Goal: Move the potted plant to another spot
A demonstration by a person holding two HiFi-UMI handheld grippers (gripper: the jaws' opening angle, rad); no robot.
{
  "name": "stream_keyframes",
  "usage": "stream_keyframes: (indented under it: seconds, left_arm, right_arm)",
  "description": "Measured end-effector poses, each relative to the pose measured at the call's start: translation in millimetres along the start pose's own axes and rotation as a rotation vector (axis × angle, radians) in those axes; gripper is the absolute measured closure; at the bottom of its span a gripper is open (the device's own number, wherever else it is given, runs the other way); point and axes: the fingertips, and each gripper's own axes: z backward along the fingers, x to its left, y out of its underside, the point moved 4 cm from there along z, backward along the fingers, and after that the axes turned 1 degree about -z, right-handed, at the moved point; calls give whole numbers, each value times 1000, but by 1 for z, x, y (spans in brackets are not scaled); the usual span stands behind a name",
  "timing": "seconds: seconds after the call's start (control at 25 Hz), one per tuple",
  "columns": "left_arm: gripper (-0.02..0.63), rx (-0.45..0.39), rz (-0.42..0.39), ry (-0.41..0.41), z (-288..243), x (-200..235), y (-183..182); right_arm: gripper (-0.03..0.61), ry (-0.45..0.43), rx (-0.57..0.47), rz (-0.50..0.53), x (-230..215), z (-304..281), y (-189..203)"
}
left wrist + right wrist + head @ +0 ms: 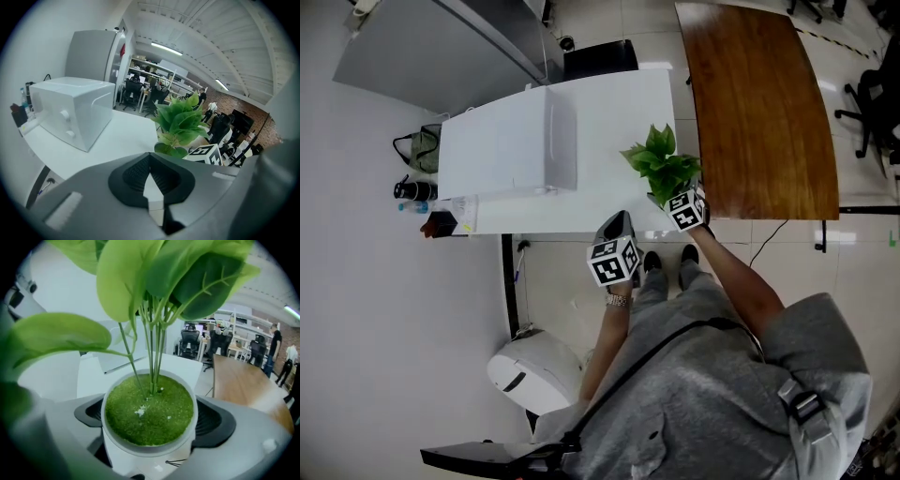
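Observation:
The potted plant (661, 164) has broad green leaves and a white pot, and it stands near the front right corner of the white table (609, 112). In the right gripper view the pot (149, 446) with its green moss top sits between the jaws of my right gripper (149, 425), and the dark pads (213, 420) lie against its wall on both sides. My left gripper (619, 225) hovers over the table's front edge, left of the plant (180, 122). Its jaws (151, 180) are shut with nothing between them.
A white box-shaped appliance (508, 141) takes up the table's left half. A brown wooden table (759, 103) adjoins on the right. Bottles and small items (417, 192) stand at the far left end. A white bin (534, 370) sits on the floor.

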Motion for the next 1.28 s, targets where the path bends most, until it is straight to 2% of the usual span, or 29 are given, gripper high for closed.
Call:
stream_keyframes:
  seconds: [0.12, 0.32, 0.48, 0.64, 0.76, 0.92, 1.12, 1.24, 1.28]
  left_arm:
    - [600, 13, -35, 45, -14, -23, -2]
    - [600, 38, -109, 162, -40, -72, -11]
    - [600, 50, -154, 215, -43, -102, -10]
    - [600, 72, -190, 204, -39, -106, -2]
    - [600, 73, -185, 189, -37, -103, 0]
    - [600, 65, -184, 187, -35, -106, 0]
    - [600, 62, -205, 216, -35, -122, 3]
    - [600, 63, -218, 235, -34, -135, 7]
    - [600, 62, -221, 239, -34, -138, 7]
  right_arm:
    - [29, 84, 2, -64, -44, 26, 16]
    - [28, 257, 50, -222, -129, 75, 68]
    - [28, 350, 101, -269, -170, 103, 113]
    - [26, 369, 43, -232, -179, 109, 132]
    - [12, 392, 16, -231, -184, 109, 139]
    - [-5, 329, 3, -260, -176, 115, 133]
    - [-5, 270, -9, -238, -169, 129, 135]
    - [1, 292, -20, -283, -162, 150, 152]
    - [32, 315, -36, -306, -160, 159, 159]
